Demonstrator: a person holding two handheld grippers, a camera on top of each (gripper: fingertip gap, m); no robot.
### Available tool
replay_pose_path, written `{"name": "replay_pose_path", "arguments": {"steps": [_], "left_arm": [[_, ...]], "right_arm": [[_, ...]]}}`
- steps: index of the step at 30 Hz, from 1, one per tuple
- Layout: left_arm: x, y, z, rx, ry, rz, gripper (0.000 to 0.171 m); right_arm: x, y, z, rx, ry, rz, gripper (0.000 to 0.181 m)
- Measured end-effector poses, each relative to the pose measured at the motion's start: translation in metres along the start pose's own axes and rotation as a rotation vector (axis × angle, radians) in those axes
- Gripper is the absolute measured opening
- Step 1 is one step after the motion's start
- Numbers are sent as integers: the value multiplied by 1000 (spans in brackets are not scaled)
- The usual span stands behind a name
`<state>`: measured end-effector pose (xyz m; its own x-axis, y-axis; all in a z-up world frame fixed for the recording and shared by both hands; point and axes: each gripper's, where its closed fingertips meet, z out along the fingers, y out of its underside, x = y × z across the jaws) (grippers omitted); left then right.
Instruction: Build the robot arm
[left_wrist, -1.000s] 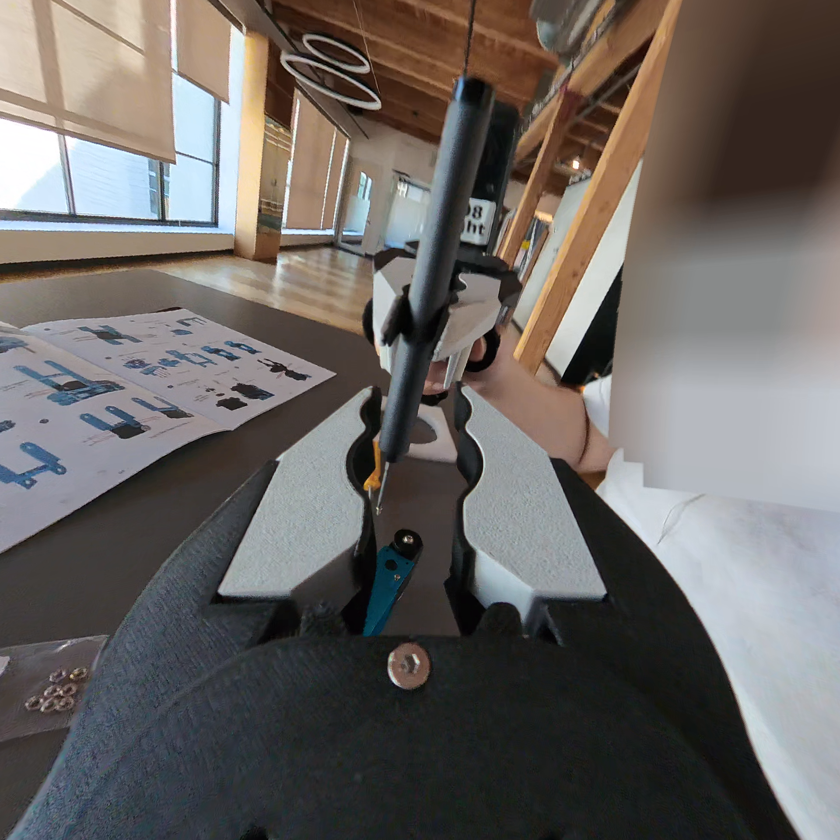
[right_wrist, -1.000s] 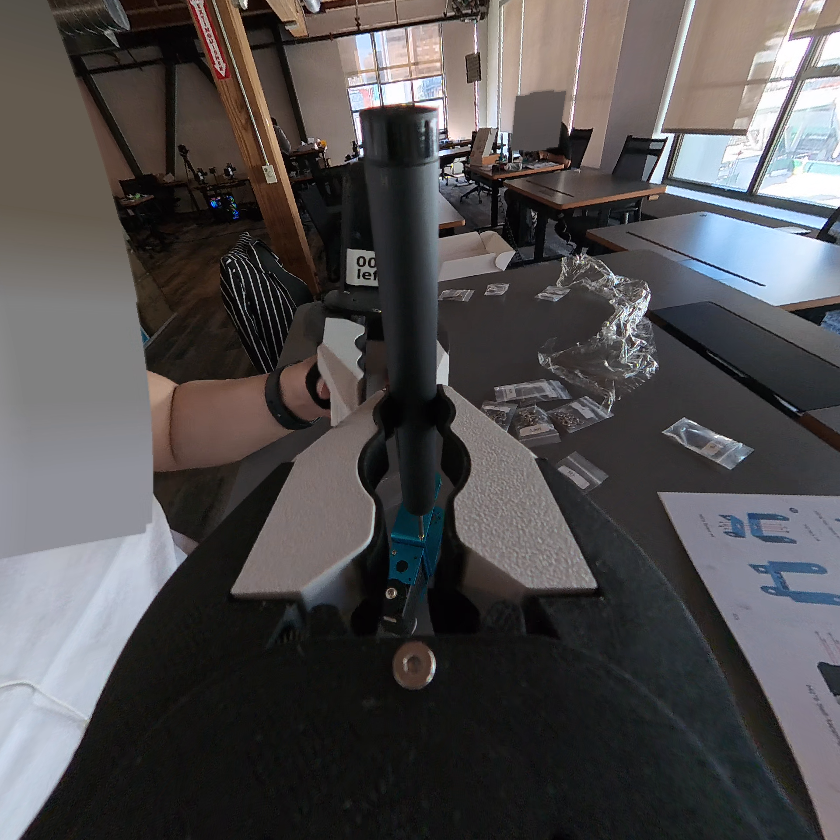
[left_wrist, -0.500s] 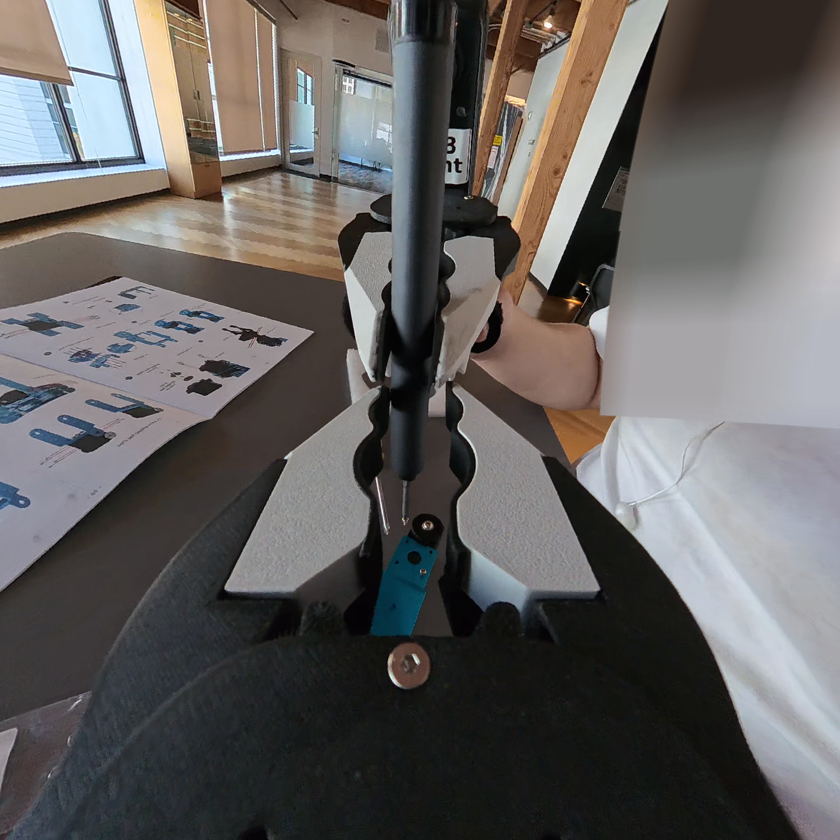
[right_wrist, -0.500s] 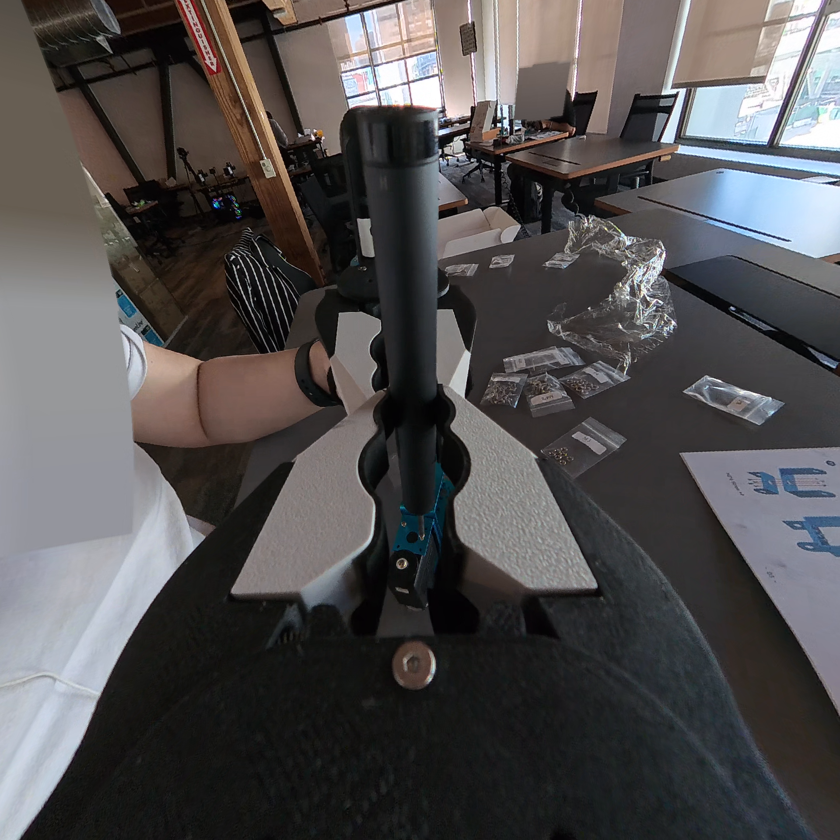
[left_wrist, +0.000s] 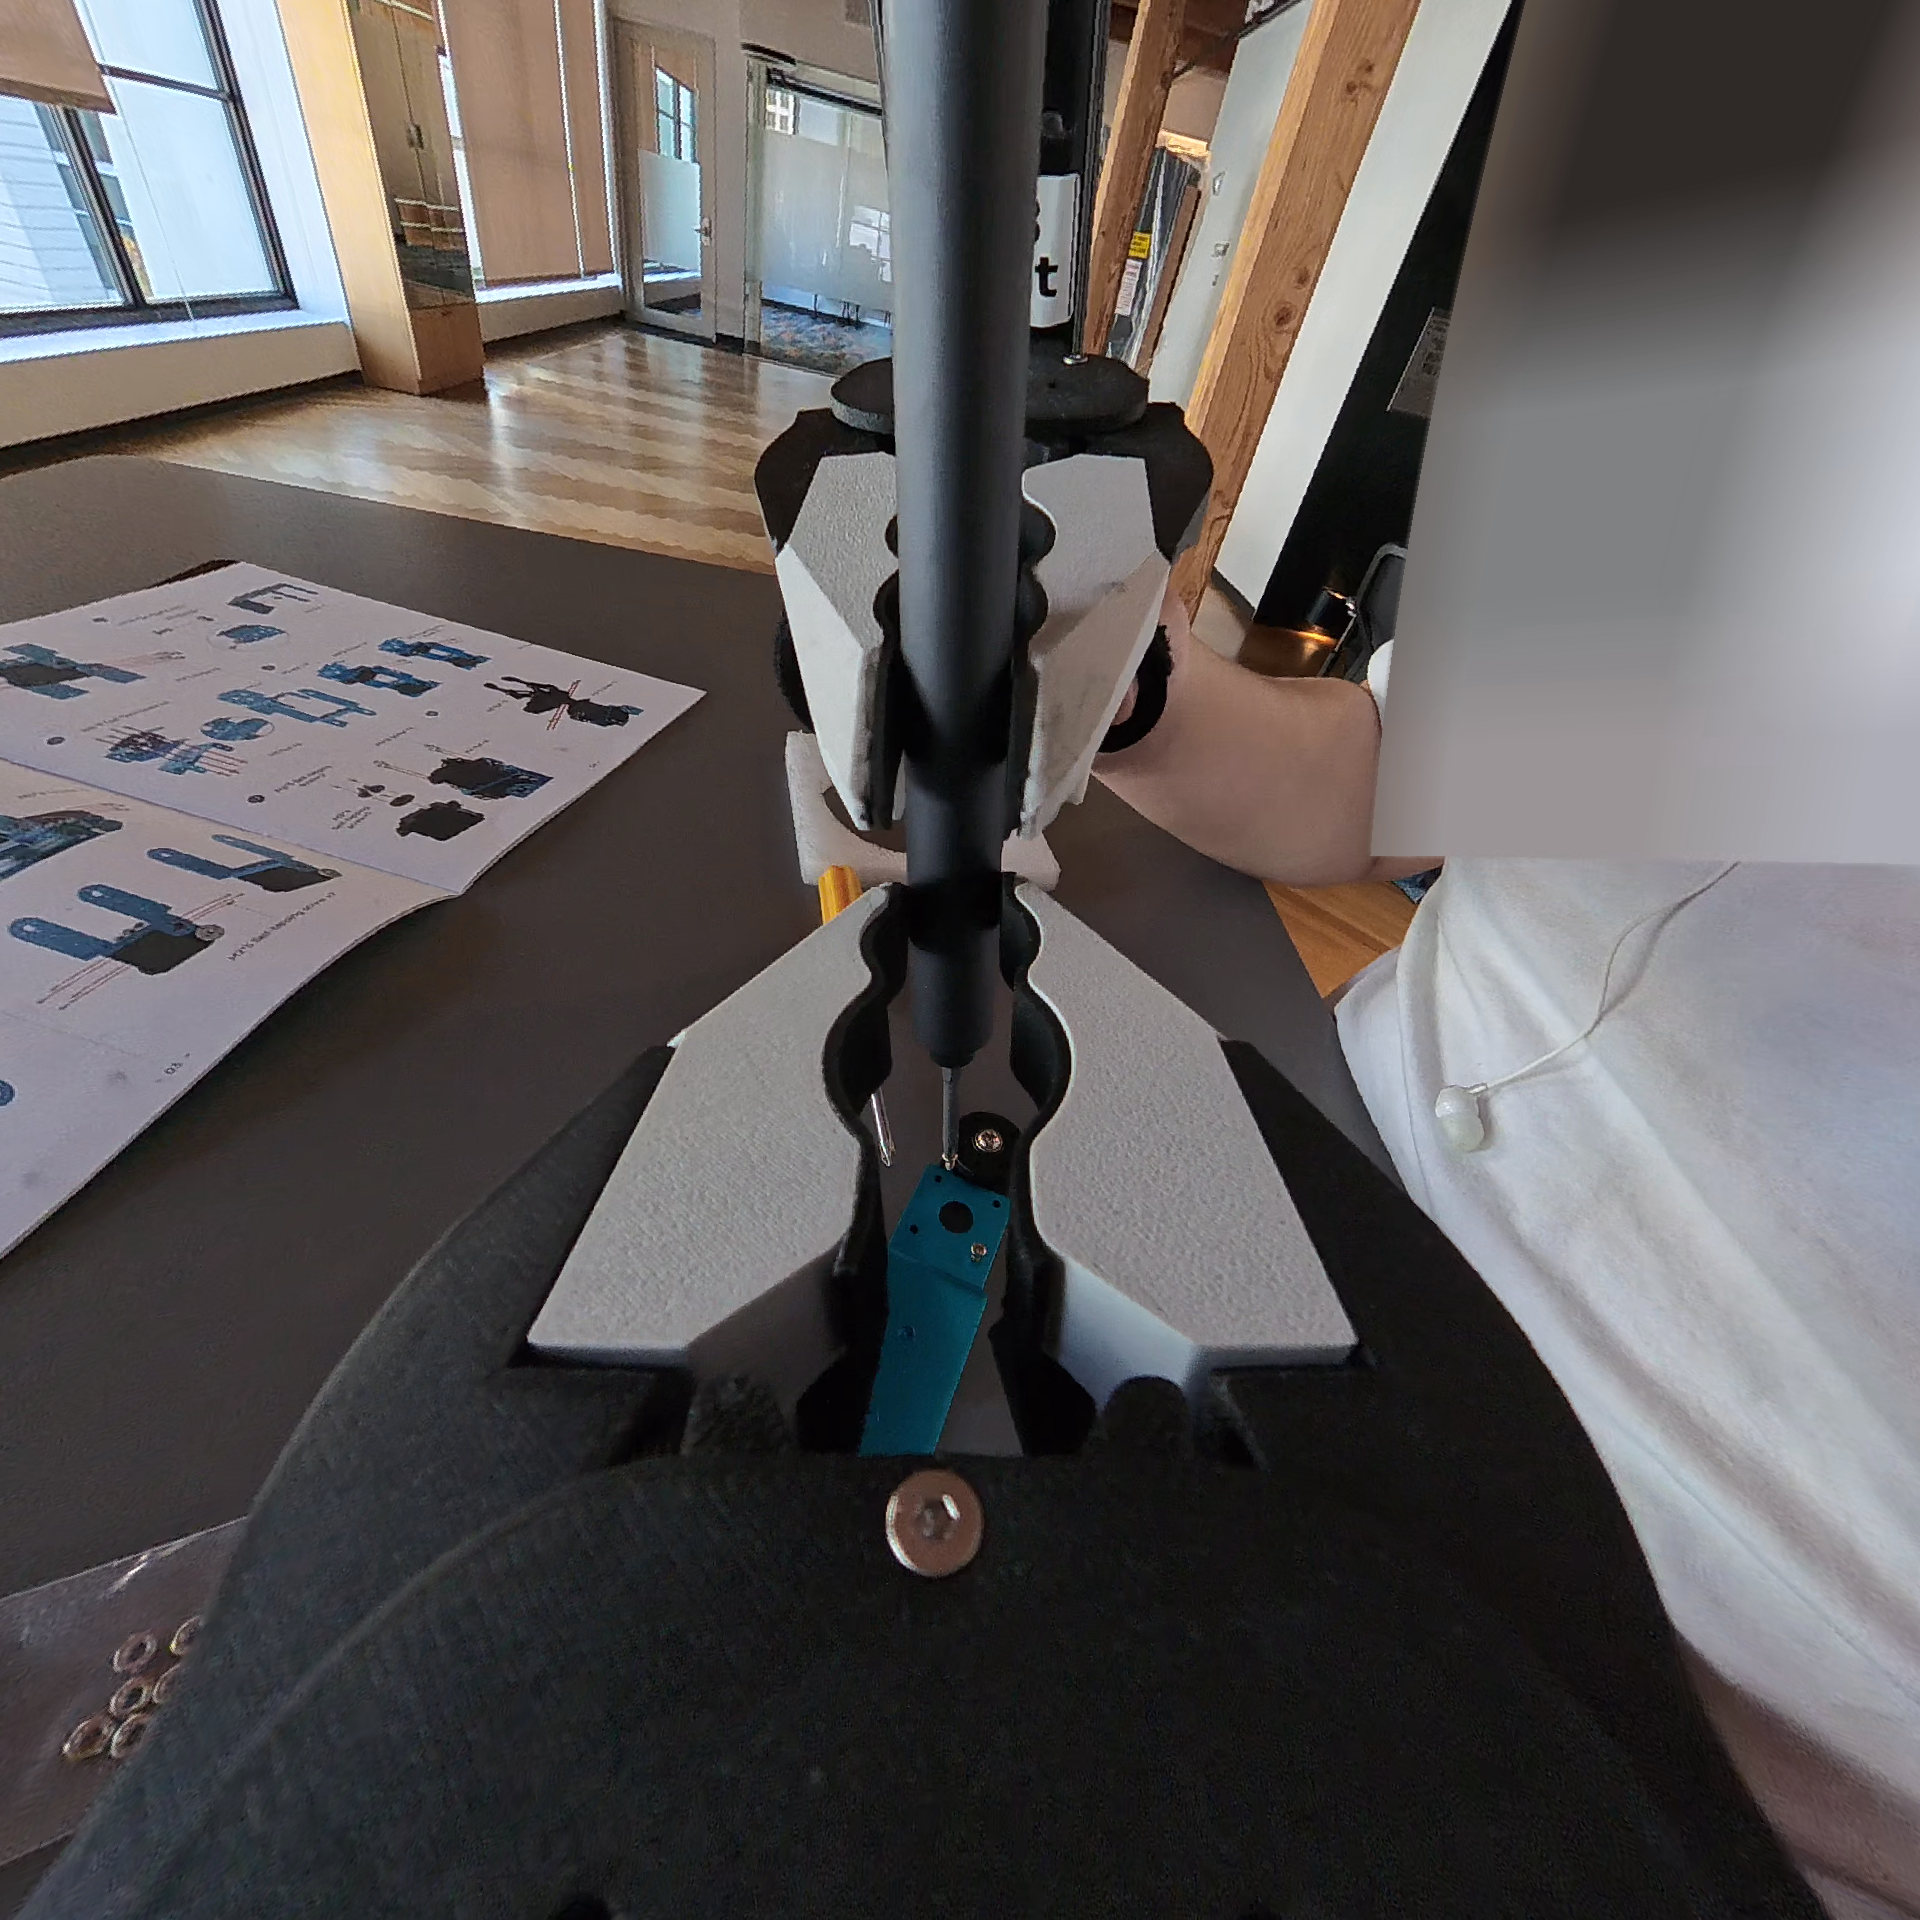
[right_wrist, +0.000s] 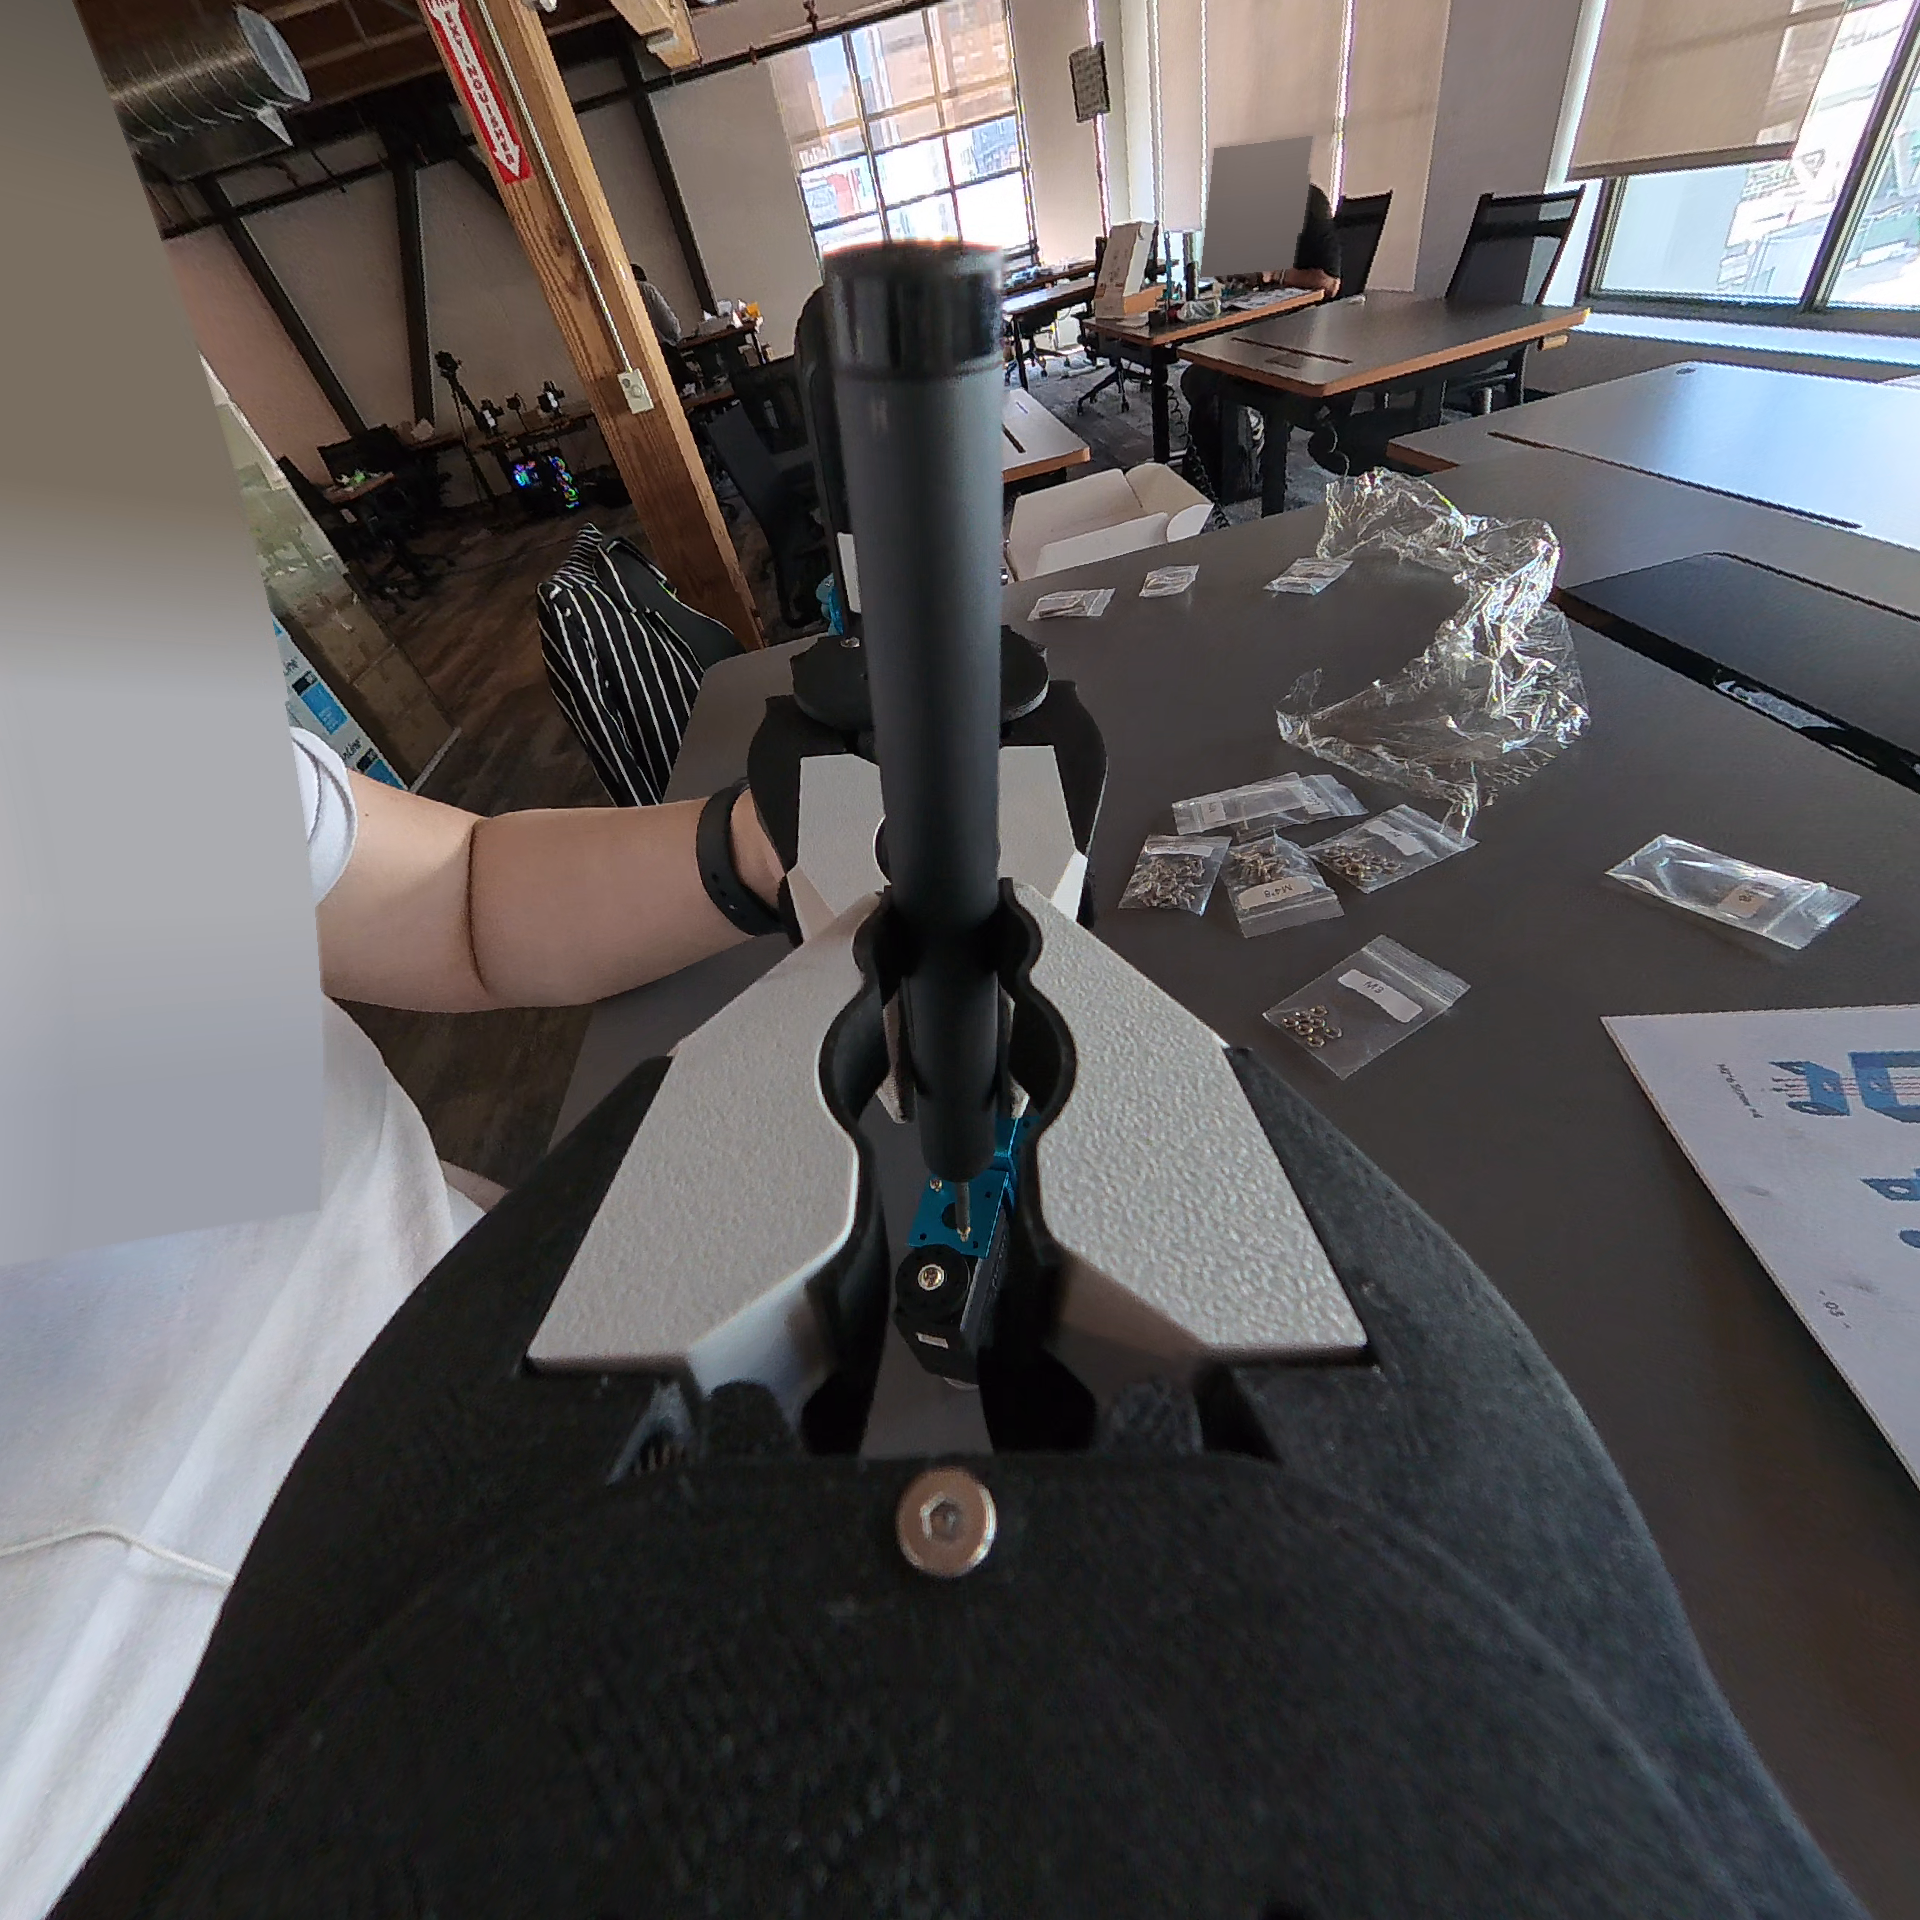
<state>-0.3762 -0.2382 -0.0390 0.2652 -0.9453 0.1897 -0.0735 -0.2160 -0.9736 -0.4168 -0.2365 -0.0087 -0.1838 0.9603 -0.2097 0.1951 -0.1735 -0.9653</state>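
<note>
**Left wrist view.** The left gripper (left_wrist: 951, 935) is clamping a teal metal bracket (left_wrist: 935, 1278) low between its nearly closed fingers. A black part (left_wrist: 982, 1143) is fixed at the bracket's far end. At 12 o'clock, the right gripper (left_wrist: 951, 821) is gripping a dark grey powered screwdriver (left_wrist: 951, 468) that is pointing down. A second ago its bit was hanging above the bracket. Now the tip is touching the bracket's far edge, beside a corner hole. A dark table (left_wrist: 520, 1039) is carrying an open instruction booklet (left_wrist: 260, 779) at 9 o'clock and a bag of nuts (left_wrist: 114, 1704) at 8 o'clock. A wooden floor and windows are showing beyond.

**Right wrist view.** The right gripper (right_wrist: 940, 935) is squeezing the screwdriver (right_wrist: 920, 623) firmly at its fingertips. The bit is resting on the bracket (right_wrist: 951, 1221), which the left gripper (right_wrist: 935, 1101) is holding from 12 o'clock. Small hardware bags (right_wrist: 1278, 873) and crumpled clear plastic (right_wrist: 1455, 644) are lying at 2 o'clock. Desks, chairs and a wooden post (right_wrist: 613, 395) are filling the office behind.
</note>
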Motion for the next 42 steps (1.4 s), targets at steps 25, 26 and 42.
{"name": "replay_pose_path", "arguments": {"steps": [25,26,42], "left_arm": [[-2,6,1,3,4,-22,16],[-2,6,1,5,5,-25,16],[0,6,0,38,5,12,16]], "right_arm": [[2,6,0,-1,-10,-2,17],[2,6,0,1,-11,-1,17],[-2,6,2,-4,-35,-60,17]]}}
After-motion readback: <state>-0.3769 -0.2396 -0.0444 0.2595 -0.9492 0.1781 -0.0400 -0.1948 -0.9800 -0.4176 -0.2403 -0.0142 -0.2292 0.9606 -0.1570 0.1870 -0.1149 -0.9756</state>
